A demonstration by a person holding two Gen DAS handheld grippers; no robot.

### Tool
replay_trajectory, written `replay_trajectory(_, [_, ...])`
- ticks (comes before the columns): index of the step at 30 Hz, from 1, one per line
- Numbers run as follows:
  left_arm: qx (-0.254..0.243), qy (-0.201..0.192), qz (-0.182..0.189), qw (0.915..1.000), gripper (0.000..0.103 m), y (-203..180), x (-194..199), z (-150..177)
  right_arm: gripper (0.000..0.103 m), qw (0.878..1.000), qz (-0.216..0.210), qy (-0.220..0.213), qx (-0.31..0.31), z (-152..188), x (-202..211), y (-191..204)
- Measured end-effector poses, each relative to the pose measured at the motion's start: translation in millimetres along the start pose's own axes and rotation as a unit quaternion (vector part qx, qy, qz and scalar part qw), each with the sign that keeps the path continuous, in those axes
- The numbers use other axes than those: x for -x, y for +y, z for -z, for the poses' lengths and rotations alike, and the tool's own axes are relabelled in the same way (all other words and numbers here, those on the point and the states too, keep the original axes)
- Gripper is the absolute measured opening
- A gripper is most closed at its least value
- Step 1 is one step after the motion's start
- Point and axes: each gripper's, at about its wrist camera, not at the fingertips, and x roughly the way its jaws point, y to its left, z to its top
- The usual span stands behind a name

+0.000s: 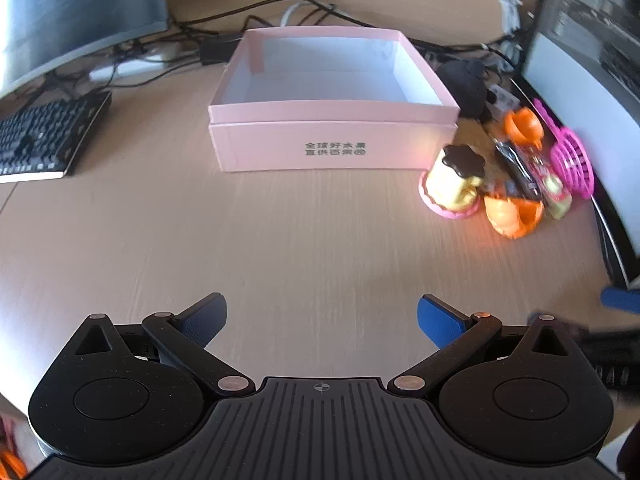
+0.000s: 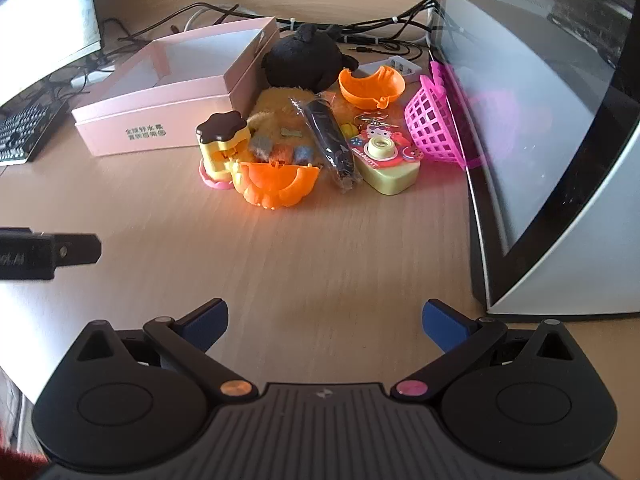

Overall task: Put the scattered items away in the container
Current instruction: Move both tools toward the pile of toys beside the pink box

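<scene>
Both claws hang spread wide over bare desk, the toys and the pink box ahead of them.

The left gripper (image 1: 322, 320) has its 2 blue pads far apart with nothing between them; the open pink box (image 1: 334, 148) lies straight ahead of it across a stretch of wooden desk (image 1: 240, 240), its white inside holding nothing visible. The right gripper (image 2: 326, 326) is likewise spread wide and holds nothing; the toy heap lies ahead of it, well apart. In that heap a yellow pudding toy (image 2: 220, 144) touches an orange shell half (image 2: 276, 184), beside a dark wrapped packet (image 2: 330, 140) and a yellow toy camera (image 2: 386, 162). A pink basket (image 2: 434, 120) leans by the monitor (image 2: 540, 120), a 2nd orange shell half (image 2: 372, 84) and a black plush (image 2: 306, 58) behind, just right of the box.
</scene>
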Motion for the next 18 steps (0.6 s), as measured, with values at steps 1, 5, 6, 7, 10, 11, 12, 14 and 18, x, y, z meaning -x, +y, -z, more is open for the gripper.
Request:
replay_trajectory(1, [-0.011,-0.001,0.003,0.9999,0.103,0.3,-0.5,1.2,0.103,1.0,0.001,-0.003,-0.009,0.0,-0.5,1.3])
replay_trajectory(5, [-0.036,-0.017,0.023,0.999,0.103,7.6,-6.9,0.3,0.103,0.999,0.02,-0.014,-0.029,2.8,-1.2,12.2])
replay_trajectory(6, [-0.034,-0.013,0.023,0.9991,0.103,9.4,-8.4,-1.4,0.103,0.999,0.028,-0.016,-0.03,4.2,-0.5,15.3])
replay_trajectory(7, [-0.033,-0.013,0.033,0.9988,0.103,10.8,-8.4,-2.1,0.103,0.999,0.039,-0.015,-0.033,5.3,1.2,17.2])
replay_trajectory(10, [-0.064,-0.042,0.056,0.9955,0.103,7.0,-7.5,0.9,0.103,0.998,0.045,-0.019,-0.044,11.2,11.6,18.6])
replay_trajectory(11, [-0.065,-0.047,0.057,0.9951,0.103,6.2,-8.1,1.9,0.103,0.998,0.05,-0.021,-0.039,13.9,12.8,20.2])
replay_trajectory(12, [-0.063,-0.047,0.063,0.9949,0.103,6.7,-8.2,2.5,0.103,0.998,0.056,-0.02,-0.037,16.2,12.4,21.7])
replay_trajectory(14, [-0.06,-0.053,0.074,0.994,0.103,8.4,-6.5,3.8,0.103,0.997,0.055,-0.012,-0.046,19.5,11.0,22.1])
replay_trajectory(18, [-0.028,-0.051,0.069,0.9959,0.103,14.1,-4.9,-1.4,0.103,0.997,0.062,-0.032,-0.028,19.7,12.8,25.3])
